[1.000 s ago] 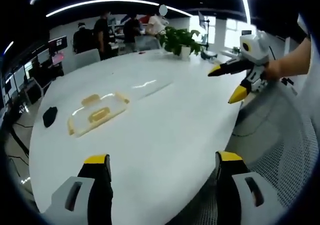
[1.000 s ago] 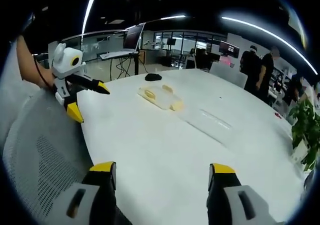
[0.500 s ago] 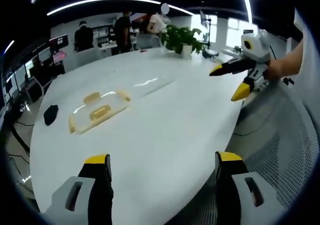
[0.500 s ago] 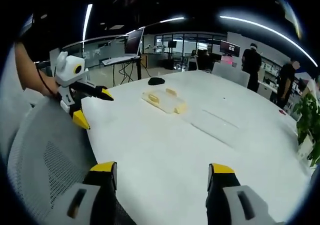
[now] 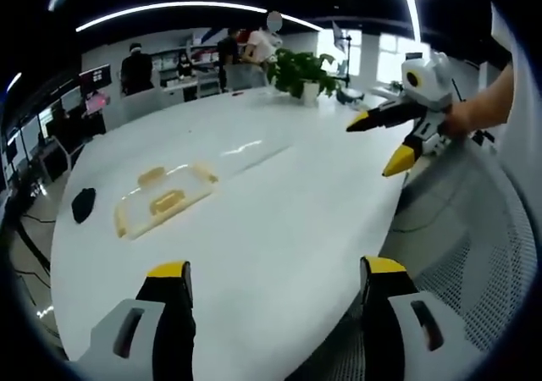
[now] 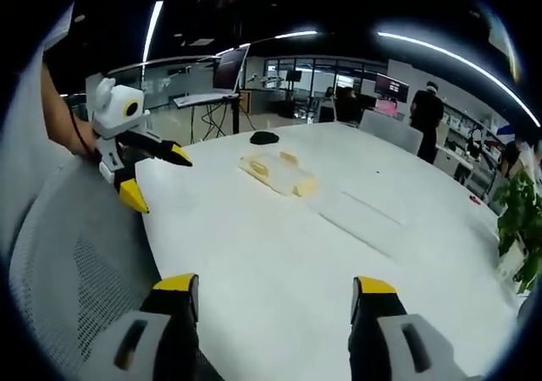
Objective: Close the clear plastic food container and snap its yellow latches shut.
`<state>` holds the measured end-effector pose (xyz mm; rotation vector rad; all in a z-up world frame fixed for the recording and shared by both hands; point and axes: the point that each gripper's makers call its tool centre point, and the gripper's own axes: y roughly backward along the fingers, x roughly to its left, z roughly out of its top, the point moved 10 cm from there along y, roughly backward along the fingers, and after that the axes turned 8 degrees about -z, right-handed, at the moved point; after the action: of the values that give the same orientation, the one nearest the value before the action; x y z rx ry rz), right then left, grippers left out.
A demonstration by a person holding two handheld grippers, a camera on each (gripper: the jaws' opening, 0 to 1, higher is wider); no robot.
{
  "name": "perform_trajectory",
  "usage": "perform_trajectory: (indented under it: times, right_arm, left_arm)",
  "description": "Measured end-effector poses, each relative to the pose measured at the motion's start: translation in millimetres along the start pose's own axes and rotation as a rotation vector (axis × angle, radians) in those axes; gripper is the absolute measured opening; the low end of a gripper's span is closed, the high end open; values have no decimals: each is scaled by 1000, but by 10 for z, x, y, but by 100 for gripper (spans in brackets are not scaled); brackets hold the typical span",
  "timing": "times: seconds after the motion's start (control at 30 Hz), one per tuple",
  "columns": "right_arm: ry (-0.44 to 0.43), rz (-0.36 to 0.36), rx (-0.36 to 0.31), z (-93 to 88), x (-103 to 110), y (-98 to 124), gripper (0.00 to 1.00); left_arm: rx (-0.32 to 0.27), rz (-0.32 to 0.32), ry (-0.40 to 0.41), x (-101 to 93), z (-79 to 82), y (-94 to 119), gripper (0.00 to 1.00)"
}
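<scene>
Container (image 5: 163, 201) on table (image 5: 279, 220) — well beyond wide-apart left gripper (image 5: 269, 273).

White table (image 5: 279, 220) with container (image 5: 163, 198)

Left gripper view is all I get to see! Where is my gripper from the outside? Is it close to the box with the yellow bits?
Observer: The right gripper view shows your left gripper hanging open over the table's near edge, well apart from the container.
Operator: What's behind my gripper?
Observer: A screen on a stand, out beyond the table.
Operator: Is somebody holding my gripper?
Observer: Yes, an arm reaches in from the side of that view to it.
</scene>
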<state>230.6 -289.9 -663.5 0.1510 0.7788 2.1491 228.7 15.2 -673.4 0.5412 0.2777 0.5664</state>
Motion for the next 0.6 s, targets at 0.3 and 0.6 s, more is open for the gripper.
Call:
perform_trajectory:
  times: [0.3, 0.6]
  right_arm:
    - [-16, 18, -14, 147, -39, -145, 71]
    - [64, 53, -19, 278, 14, -348, 71]
  left_arm:
    - [-20, -14, 40, 95, 36, 7, 79]
    - [-24, -26, 17, 228, 88, -67, 80]
